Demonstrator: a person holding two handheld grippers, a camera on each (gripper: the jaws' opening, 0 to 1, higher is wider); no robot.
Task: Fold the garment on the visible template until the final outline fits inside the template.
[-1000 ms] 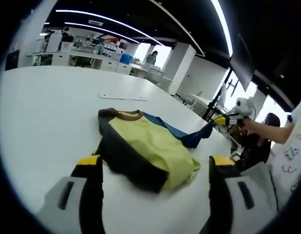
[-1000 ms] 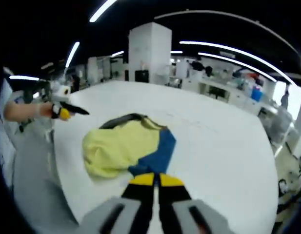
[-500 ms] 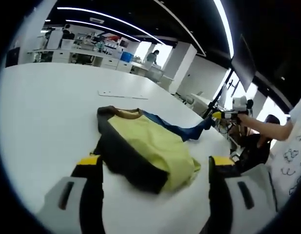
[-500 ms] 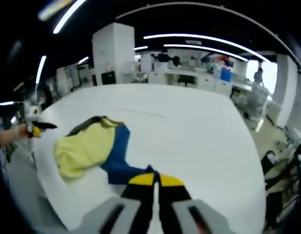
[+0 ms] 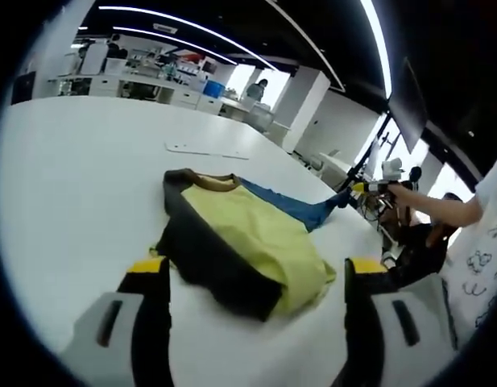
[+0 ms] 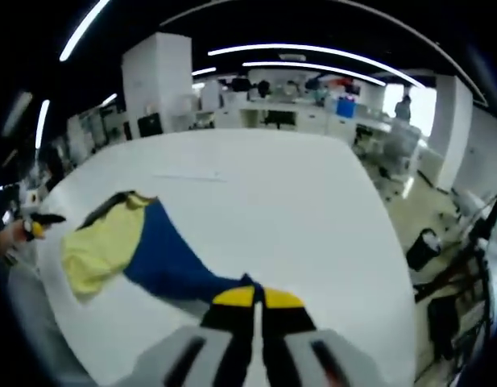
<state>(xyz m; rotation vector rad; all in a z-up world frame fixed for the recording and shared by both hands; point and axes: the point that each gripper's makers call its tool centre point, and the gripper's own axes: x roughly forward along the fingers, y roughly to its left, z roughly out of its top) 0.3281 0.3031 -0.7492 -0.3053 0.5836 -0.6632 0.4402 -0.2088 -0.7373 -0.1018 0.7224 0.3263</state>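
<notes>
On the white table (image 5: 63,185) lies the garment (image 5: 240,242), a yellow, black and blue piece, partly bunched, with its black side nearest the left gripper (image 5: 256,278). Its blue part (image 6: 171,266) is drawn out in a long strip toward the right gripper (image 6: 258,297), whose yellow-tipped jaws are pressed together on the end of that blue cloth. In the left gripper view the same gripper (image 5: 362,187) appears small at the table's far edge, pinching the blue tip there. The left gripper's jaws stand wide apart with nothing between them, just short of the garment's near hem. A thin pale strip (image 5: 206,151) lies flat on the table beyond the collar. Wide bare tabletop surrounds the garment on the far and left sides; the table's rim runs close behind the stretched blue end.
</notes>
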